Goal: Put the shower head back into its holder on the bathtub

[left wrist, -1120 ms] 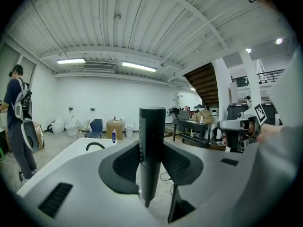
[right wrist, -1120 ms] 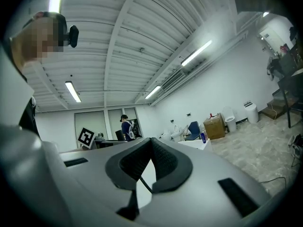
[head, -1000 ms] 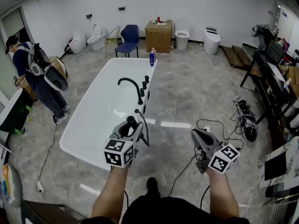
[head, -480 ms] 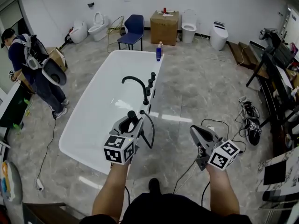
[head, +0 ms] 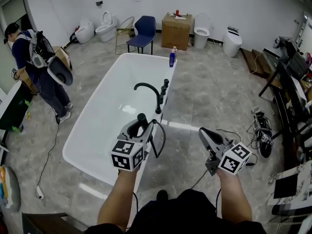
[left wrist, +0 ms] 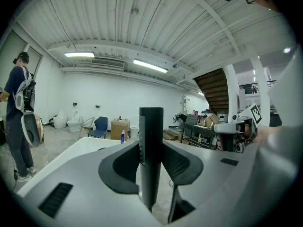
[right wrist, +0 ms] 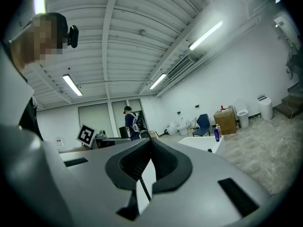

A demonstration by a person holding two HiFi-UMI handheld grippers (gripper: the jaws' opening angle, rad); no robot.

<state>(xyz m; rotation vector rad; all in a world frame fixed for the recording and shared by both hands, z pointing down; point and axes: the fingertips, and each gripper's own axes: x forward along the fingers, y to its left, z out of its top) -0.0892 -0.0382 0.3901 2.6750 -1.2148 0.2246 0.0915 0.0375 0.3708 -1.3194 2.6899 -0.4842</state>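
A black shower head stands upright in my left gripper, whose jaws are shut on its handle; the same handle fills the gap between the pads in the left gripper view. Its black hose loops down beside the white bathtub. The gripper hangs over the tub's near right rim, short of the black faucet and the knobs. The holder I cannot pick out. My right gripper hovers over the floor right of the tub, its pads touching at the tips, nothing held.
A blue bottle stands on the tub's far corner. A person stands left of the tub. Behind are a blue chair, a cardboard box and toilets. Cables and a bag lie on the floor at right.
Both grippers have advanced along the tub's right side toward the faucet, which now sits nearer in the head view. The left gripper kept its hold on the shower head.
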